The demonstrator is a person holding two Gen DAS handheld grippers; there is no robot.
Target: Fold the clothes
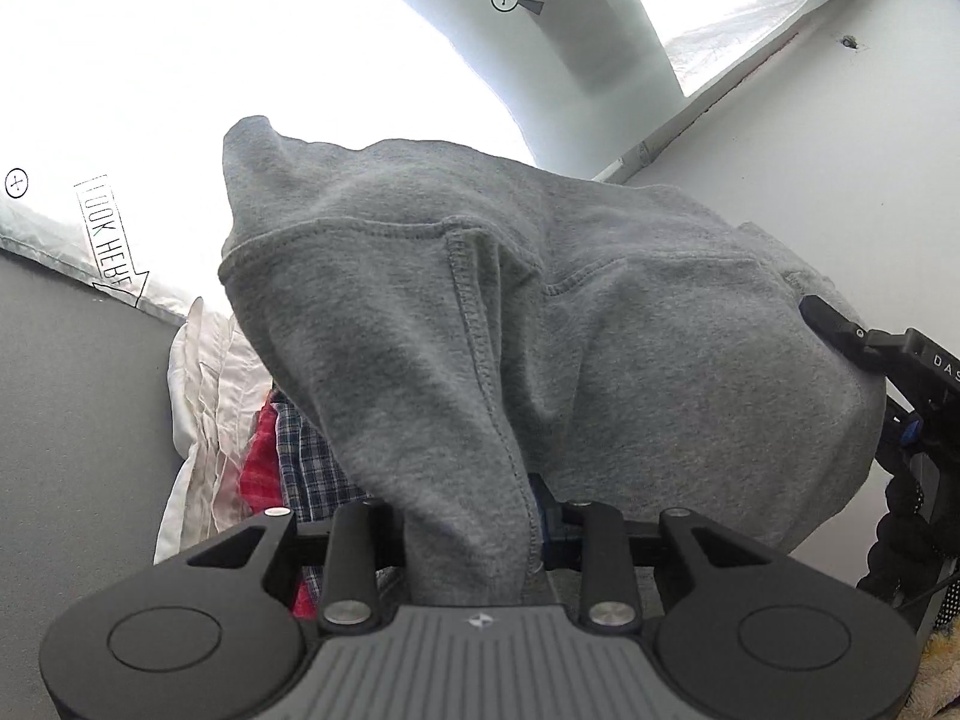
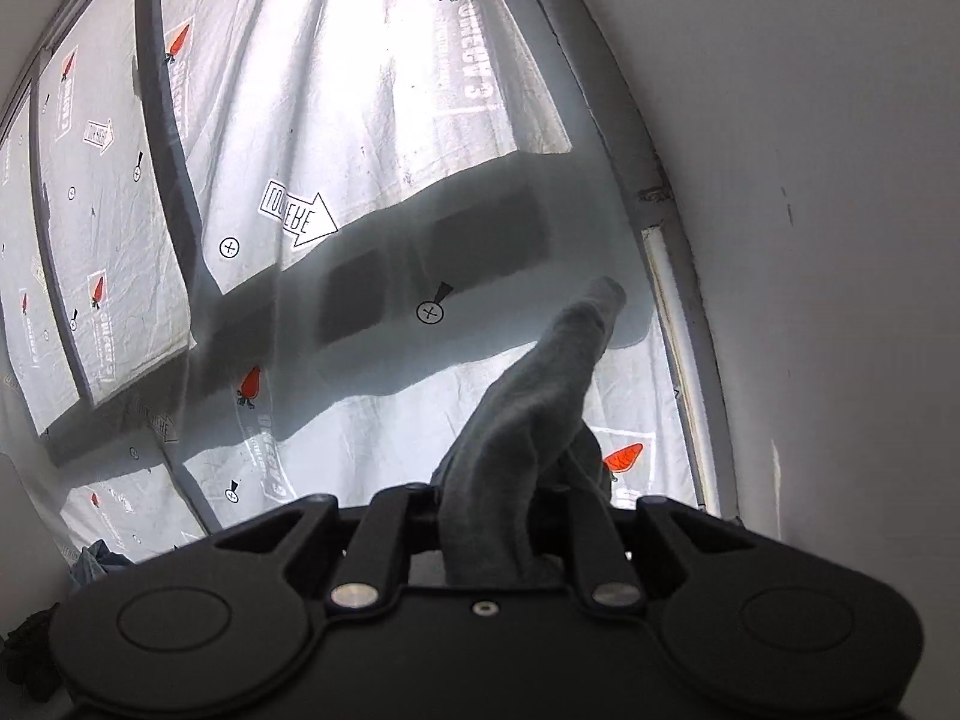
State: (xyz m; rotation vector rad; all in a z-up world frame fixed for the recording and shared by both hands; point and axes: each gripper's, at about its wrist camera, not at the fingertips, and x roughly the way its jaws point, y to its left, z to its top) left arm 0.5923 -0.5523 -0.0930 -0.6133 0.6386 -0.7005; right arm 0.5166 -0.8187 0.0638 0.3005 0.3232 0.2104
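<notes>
A grey sweatshirt-like garment (image 1: 540, 324) is lifted up and fills the middle of the left wrist view, with seams and a pocket edge showing. My left gripper (image 1: 474, 546) is shut on a bunched fold of it, and the cloth hides the fingertips. The other gripper's black body (image 1: 870, 348) touches the garment at its right edge. In the right wrist view, my right gripper (image 2: 492, 534) is shut on a narrow strip of the same grey garment (image 2: 540, 396), which sticks up past the fingers.
A pile of clothes lies low on the left: a white piece (image 1: 204, 396), a red plaid (image 1: 261, 468) and a blue plaid (image 1: 312, 462). A backlit window curtain printed with carrots (image 2: 360, 120) hangs ahead, with a white wall (image 2: 810, 240) to the right.
</notes>
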